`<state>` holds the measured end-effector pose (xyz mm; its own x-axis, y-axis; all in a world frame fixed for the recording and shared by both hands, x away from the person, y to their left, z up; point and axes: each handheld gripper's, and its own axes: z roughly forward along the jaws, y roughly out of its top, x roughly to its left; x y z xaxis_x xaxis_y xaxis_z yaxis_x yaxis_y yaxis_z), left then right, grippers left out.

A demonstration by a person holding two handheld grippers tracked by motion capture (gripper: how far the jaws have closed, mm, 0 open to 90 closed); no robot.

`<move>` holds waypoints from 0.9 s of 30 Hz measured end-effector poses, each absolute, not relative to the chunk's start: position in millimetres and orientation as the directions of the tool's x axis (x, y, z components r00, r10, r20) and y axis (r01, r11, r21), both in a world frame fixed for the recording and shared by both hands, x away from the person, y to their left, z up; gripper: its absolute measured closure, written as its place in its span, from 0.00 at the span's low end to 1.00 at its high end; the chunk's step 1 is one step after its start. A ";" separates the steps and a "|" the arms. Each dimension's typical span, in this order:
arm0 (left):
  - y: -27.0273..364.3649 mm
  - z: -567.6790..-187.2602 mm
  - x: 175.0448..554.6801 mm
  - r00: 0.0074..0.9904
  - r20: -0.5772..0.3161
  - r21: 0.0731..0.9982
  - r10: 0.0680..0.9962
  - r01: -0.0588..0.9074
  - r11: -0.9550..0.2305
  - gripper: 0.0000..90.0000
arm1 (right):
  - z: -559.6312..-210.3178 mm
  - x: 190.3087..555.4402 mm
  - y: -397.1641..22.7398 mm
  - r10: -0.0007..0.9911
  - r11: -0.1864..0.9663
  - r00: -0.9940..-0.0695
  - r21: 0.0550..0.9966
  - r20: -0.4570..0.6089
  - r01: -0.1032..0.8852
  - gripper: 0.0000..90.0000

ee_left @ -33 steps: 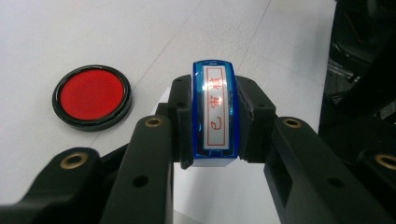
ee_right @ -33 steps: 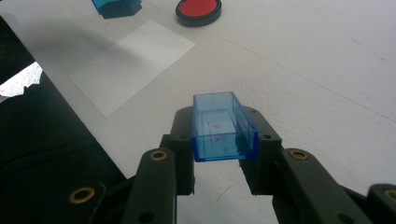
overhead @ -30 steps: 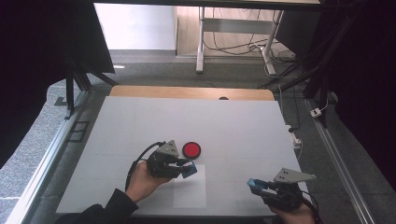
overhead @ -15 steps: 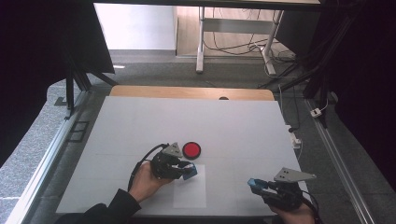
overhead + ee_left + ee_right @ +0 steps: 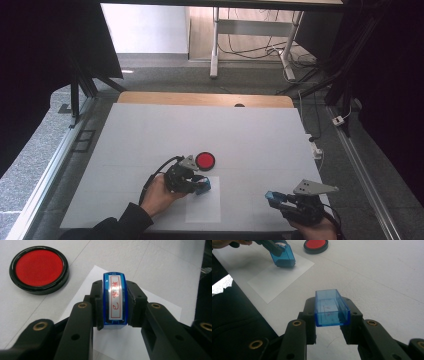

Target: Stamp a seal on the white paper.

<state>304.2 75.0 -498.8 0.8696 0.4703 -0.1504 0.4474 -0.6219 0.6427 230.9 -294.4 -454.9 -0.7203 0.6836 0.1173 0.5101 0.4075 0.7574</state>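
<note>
**Stamp held over paper sheet; cap held apart in the other gripper**

Counter: white surface with a wooden strip along its far edge. It carries all items noted below.

Paper sheet: a white sheet lying flat on the counter, directly beneath and just ahead of the left gripper. In the right gripper view it lies well ahead and to the left.

Left gripper: held in the person's left hand, jaws pinching a blue stamp from both sides. In the left gripper view the stamp's labelled top faces the camera, a white strip with red characters inside a red border. In the right gripper view the stamp sits tilted over the near corner of the paper sheet; whether its base touches the paper cannot be told.

Right gripper: held at the near right of the counter, well apart from the left gripper. Its jaws pinch a clear blue cap, an open, hollow rectangular shell, clear of the counter.

Ink pad: round, red face in a black rim, resting flat on the counter just beyond the left gripper and off the paper sheet. In the left gripper view it lies ahead and to the left of the jaws.
</note>
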 end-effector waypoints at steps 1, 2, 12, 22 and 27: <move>74.1 -499.6 303.9 0.871 -0.143 0.641 0.469 0.443 -0.627 0.78 | -454.9 230.9 -294.5 0.683 0.408 -0.721 0.757 0.117 0.510 0.76; 73.9 -499.8 303.5 0.872 -0.141 0.643 0.469 0.441 -0.626 0.78 | -455.0 230.9 -294.5 0.683 0.408 -0.721 0.757 0.118 0.510 0.76; 68.5 -498.4 297.0 0.886 -0.068 0.630 0.458 0.394 -0.669 0.78 | -455.1 231.0 -293.9 0.682 0.411 -0.722 0.754 0.118 0.512 0.76; 63.4 -497.5 291.2 0.885 -0.023 0.619 0.466 0.378 -0.688 0.78 | -455.4 231.9 -294.1 0.683 0.405 -0.720 0.757 0.121 0.512 0.76; 68.5 -499.6 296.5 0.879 -0.077 0.630 0.470 0.408 -0.661 0.78 | -455.1 231.7 -293.9 0.686 0.410 -0.718 0.753 0.118 0.515 0.76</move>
